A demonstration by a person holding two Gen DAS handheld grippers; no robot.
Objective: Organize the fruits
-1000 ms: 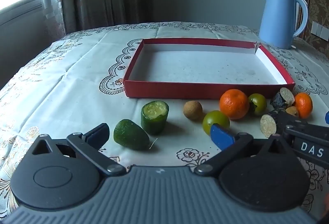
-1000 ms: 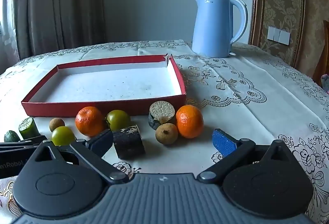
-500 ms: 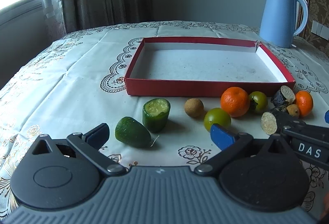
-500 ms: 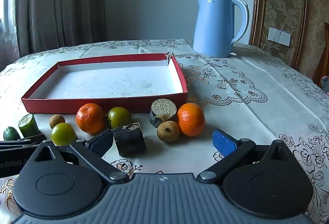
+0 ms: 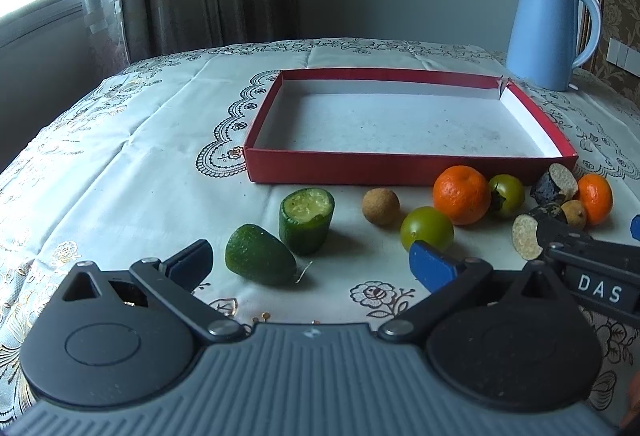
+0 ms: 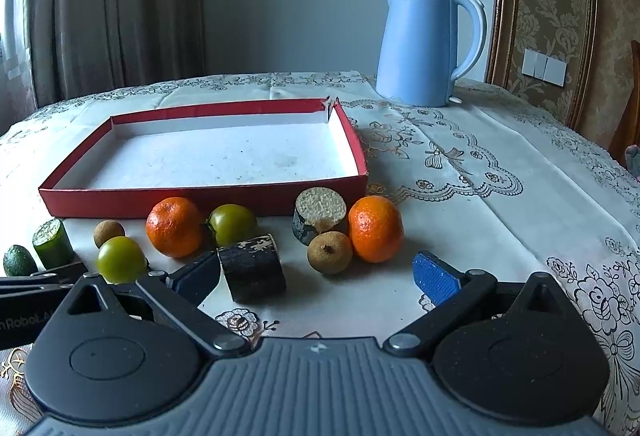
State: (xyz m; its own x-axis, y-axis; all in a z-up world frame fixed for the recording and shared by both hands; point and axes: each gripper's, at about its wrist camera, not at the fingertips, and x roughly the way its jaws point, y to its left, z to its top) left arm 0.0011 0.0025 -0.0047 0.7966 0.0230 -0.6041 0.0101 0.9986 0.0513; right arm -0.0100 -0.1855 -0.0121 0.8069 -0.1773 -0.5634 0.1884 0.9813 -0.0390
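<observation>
A shallow red tray (image 5: 400,168) (image 6: 200,196) with a white floor lies empty on the tablecloth. In front of it sit fruit pieces in a row: a green end piece (image 5: 258,254), a cut cucumber stub (image 5: 306,220), a brown longan (image 5: 380,206), a green tomato (image 5: 426,230), an orange (image 5: 462,194) (image 6: 174,226), a second green tomato (image 6: 232,224), two dark cut chunks (image 6: 252,268) (image 6: 318,214), another longan (image 6: 330,252) and a second orange (image 6: 376,228). My left gripper (image 5: 310,266) is open behind the green pieces. My right gripper (image 6: 316,276) is open, the dark chunk beside its left finger.
A light blue electric kettle (image 6: 428,48) stands at the back right of the table. Curtains (image 6: 112,4) hang behind the table on the left. A wall switch panel (image 6: 544,65) is at the far right. The right gripper's body (image 5: 592,268) shows at the left wrist view's right edge.
Both grippers have drawn back and risen slightly, so the fruits sit a little farther ahead. No fruit has moved and both grippers stay open.
</observation>
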